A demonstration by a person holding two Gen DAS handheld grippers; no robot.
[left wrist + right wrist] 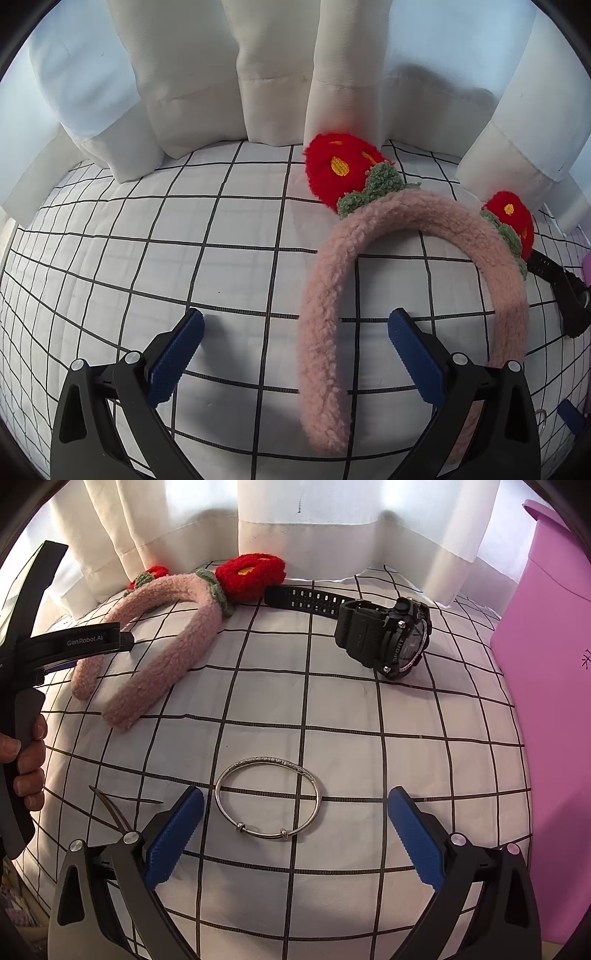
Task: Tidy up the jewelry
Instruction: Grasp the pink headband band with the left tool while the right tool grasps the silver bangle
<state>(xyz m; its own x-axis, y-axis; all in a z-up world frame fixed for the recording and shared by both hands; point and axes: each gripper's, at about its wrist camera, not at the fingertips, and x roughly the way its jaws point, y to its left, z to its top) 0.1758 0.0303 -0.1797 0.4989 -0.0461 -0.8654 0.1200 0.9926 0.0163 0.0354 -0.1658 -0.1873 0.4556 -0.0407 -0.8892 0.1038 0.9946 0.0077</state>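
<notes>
A fluffy pink headband (373, 236) with red flower ears lies on the checked cloth; it also shows in the right wrist view (162, 642). My left gripper (295, 325) is open, with one arm of the headband between its fingers. A silver bangle (267, 799) lies flat on the cloth between the fingers of my open right gripper (295, 805). A black sport watch (384, 635) lies behind it, and its strap shows at the right edge of the left wrist view (557, 284).
A pink box (546, 664) stands at the right. White curtains (258, 74) hang along the back edge of the table. The left gripper's body (48, 646) and the hand holding it are at the left. A thin dark hairpin (110, 808) lies near the right gripper's left finger.
</notes>
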